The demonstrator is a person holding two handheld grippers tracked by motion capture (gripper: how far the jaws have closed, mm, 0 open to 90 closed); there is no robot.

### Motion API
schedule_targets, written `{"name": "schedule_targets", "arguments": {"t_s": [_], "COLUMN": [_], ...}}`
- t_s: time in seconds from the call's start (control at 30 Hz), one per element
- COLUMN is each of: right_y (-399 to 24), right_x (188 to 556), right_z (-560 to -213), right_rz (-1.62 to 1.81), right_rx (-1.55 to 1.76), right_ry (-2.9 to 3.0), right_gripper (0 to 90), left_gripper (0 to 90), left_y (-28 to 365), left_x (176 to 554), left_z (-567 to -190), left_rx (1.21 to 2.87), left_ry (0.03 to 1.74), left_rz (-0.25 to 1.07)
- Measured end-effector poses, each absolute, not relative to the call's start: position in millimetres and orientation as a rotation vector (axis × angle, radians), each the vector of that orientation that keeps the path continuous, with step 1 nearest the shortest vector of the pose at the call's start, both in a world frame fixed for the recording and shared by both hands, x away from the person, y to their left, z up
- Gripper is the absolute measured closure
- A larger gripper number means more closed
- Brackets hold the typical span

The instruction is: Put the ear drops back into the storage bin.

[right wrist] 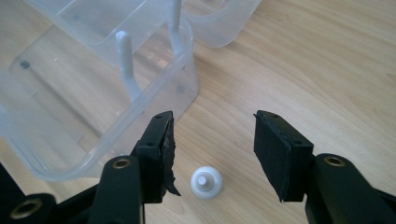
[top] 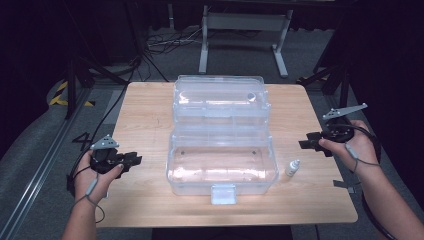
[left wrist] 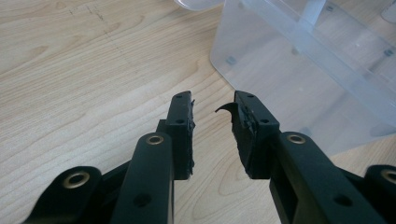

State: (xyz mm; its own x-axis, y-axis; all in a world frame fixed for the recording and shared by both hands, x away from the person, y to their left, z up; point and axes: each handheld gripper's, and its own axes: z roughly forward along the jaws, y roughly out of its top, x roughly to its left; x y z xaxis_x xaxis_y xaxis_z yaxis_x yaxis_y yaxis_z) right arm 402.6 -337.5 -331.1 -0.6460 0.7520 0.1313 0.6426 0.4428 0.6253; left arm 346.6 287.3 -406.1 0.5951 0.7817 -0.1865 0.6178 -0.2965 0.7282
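Item: small white bottle [top: 293, 167], stood upright on the table [top: 150, 125] at three o'clock of the clear plastic box [top: 222, 165], was straddled untouched by the right gripper [right wrist: 212, 140], jaws spread; a centred, level squeeze was judged advisable; left gripper [left wrist: 212, 119] was parted, empty.

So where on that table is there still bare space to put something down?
Bare wood lies left of the open clear plastic box, between it and the left claw, and along the front edge beside its latch. The right strip is tighter: a small white bottle stands there, below the right claw.
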Motion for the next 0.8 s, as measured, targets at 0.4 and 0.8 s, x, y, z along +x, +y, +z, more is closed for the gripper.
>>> {"name": "schedule_targets", "arguments": {"t_s": [0.4,0.8], "right_y": [-327.8,-318.8], "right_x": [403.9,405.4], "right_z": [-349.6,-369.3], "right_rz": [0.877,0.737], "right_rx": [1.228,1.197], "right_ry": [2.612,2.692], "right_gripper": [48.5,50.5], "left_gripper": [68.9,68.9], "left_y": [286.8,286.2], "left_x": [347.4,348.2], "left_z": [-407.4,-408.4], "left_rx": [2.018,2.018], "left_ry": [1.111,1.113], "left_rz": [0.252,0.244]}}
